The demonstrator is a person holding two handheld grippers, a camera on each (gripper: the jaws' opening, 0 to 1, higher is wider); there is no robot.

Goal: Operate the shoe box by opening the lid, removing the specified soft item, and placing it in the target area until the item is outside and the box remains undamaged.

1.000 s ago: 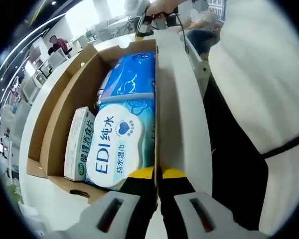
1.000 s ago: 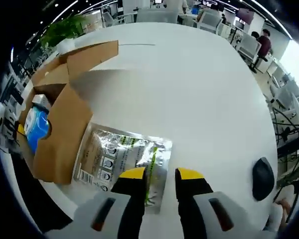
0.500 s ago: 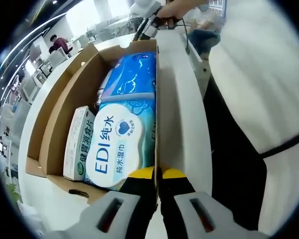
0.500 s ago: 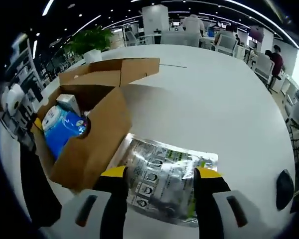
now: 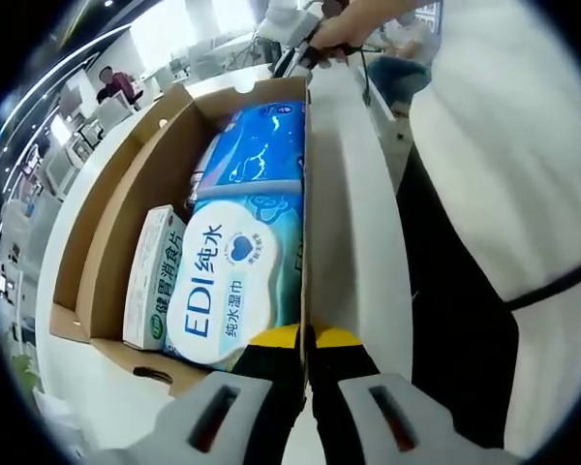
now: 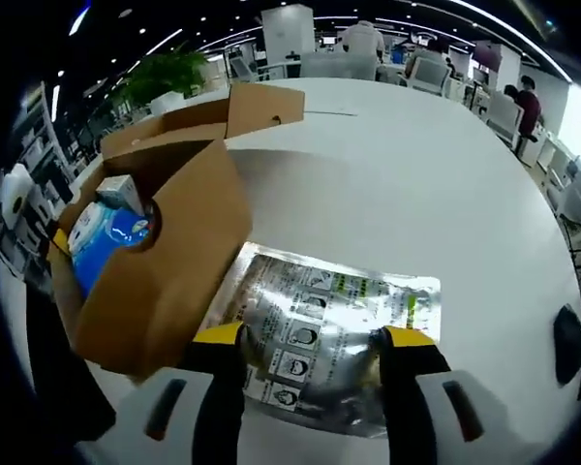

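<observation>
The left tongs [image 5: 306, 337] are pinching the shoe box [image 5: 107, 242] wall at its 6 o'clock edge, steadying it. The right tongs [image 6: 315, 335], spread wide, are hovering over the silver pouch [image 6: 334, 329] lying on the counter [image 6: 445, 194] beside the box (at its 3 o'clock); lifting straight up is probably best, to avoid dragging the pouch.

The right tongs [image 6: 313, 339] stand with jaws spread wide, one on each side of the near edge of a silver foil pouch [image 6: 334, 325] lying flat on the white worktop [image 6: 407, 194]. Just left of the pouch sits the open cardboard shoe box [image 6: 165, 252], blue packs [image 6: 102, 242] showing inside.
</observation>
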